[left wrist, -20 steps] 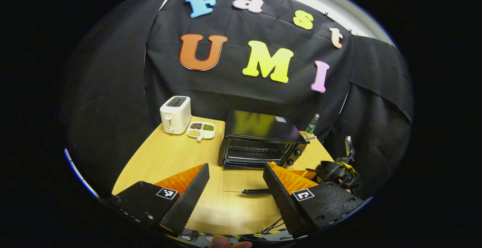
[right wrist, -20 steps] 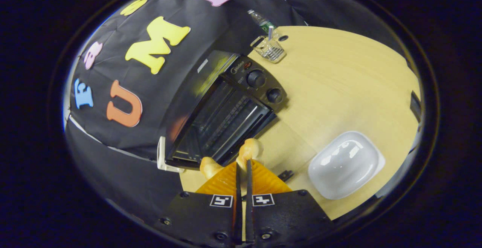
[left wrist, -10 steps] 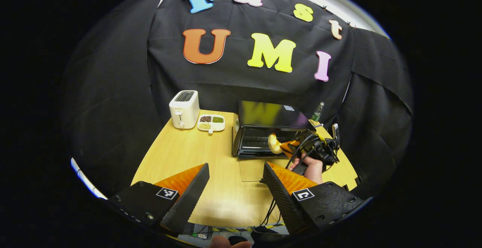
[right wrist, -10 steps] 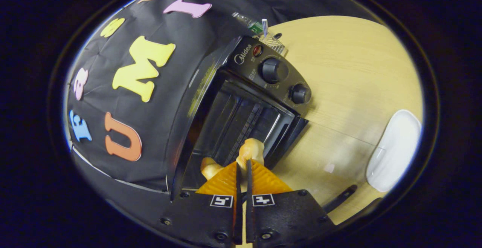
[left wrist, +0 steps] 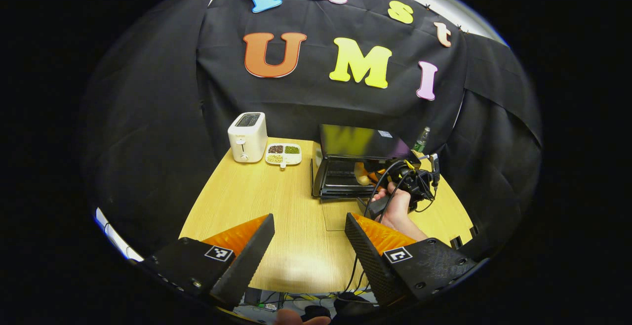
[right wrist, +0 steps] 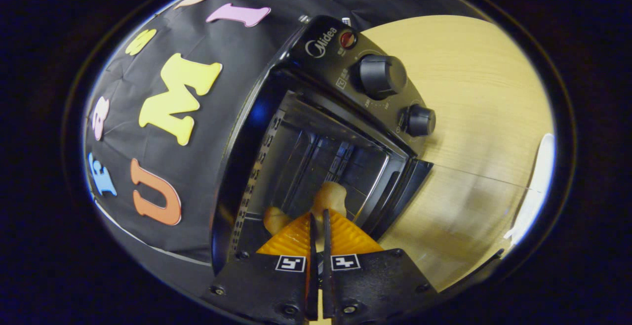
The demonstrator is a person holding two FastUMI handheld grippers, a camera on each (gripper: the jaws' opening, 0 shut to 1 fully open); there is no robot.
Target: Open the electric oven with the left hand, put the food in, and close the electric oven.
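My left gripper (left wrist: 308,246) hangs over the near edge of the pale wooden table (left wrist: 256,201), its fingers spread wide with nothing between them. Well ahead of it stands the black electric toaster oven (left wrist: 353,159), door dropped open toward me. My right gripper (right wrist: 318,219) has its fingers drawn nearly together, clamped on the pale tan croissant-shaped pastry (right wrist: 328,196); the pastry sits in the mouth of the oven cavity, in front of the wire rack. I cannot tell whether it touches the rack. In the left gripper view the right gripper (left wrist: 377,173) and the hand (left wrist: 395,206) gripping it reach into the oven front. The oven's two black round knobs (right wrist: 382,75) lie just right of the opening. At the table's far left stand a white two-slot toaster (left wrist: 248,137) and, beside it, a white divided dish of beans (left wrist: 283,154).
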